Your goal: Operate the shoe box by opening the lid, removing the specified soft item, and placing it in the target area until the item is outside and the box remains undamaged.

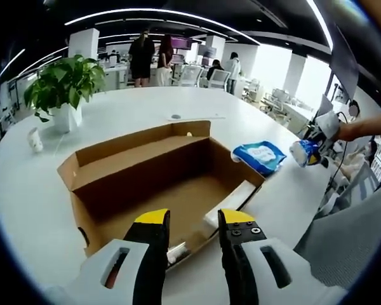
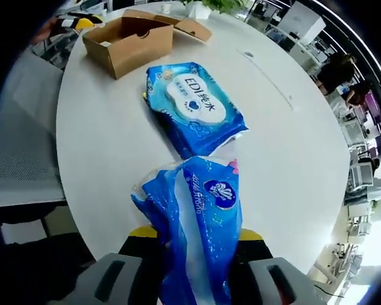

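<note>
Right gripper view: the right gripper (image 2: 192, 236) has its jaws closed on a crinkled blue tissue pack (image 2: 197, 229), held up above the white table (image 2: 108, 146). Just beyond it a blue wet-wipes packet (image 2: 193, 105) lies flat on the table, and farther off stands the open shoe box (image 2: 130, 39). Left gripper view: the left gripper (image 1: 192, 222) has its jaws parted with nothing between them, poised at the near edge of the box (image 1: 159, 175), whose lid is folded back. Past the box lies the wipes packet (image 1: 260, 155); to the right the tissue pack (image 1: 305, 152) hangs in the other gripper. A potted plant (image 1: 63, 86) stands at the far left.
</note>
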`<state>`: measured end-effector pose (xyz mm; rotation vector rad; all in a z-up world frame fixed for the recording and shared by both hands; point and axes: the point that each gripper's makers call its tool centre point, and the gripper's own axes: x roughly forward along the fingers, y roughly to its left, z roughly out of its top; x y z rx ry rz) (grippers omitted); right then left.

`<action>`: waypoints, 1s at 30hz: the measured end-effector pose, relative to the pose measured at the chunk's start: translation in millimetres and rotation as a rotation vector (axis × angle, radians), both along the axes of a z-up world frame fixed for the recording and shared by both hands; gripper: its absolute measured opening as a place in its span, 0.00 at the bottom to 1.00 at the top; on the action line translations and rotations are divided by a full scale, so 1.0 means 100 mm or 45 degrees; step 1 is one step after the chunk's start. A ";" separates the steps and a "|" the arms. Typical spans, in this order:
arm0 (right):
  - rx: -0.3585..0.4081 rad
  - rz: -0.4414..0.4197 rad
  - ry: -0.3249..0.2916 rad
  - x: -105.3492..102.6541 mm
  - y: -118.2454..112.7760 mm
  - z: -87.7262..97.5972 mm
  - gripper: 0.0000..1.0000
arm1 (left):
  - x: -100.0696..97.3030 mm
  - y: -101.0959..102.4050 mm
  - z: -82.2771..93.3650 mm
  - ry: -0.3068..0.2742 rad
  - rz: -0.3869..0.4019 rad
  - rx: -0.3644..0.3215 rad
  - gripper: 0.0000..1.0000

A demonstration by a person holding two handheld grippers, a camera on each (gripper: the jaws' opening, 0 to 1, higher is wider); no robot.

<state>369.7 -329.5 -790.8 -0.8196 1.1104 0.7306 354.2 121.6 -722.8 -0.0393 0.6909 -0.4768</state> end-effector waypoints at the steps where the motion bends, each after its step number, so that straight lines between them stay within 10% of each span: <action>1: -0.005 0.004 -0.007 0.02 0.00 -0.01 0.37 | 0.00 0.01 -0.01 0.003 0.005 -0.002 0.30; 30: -0.081 0.133 0.003 0.53 -0.13 -0.23 0.40 | 0.07 0.17 -0.01 -0.005 0.072 -0.019 0.30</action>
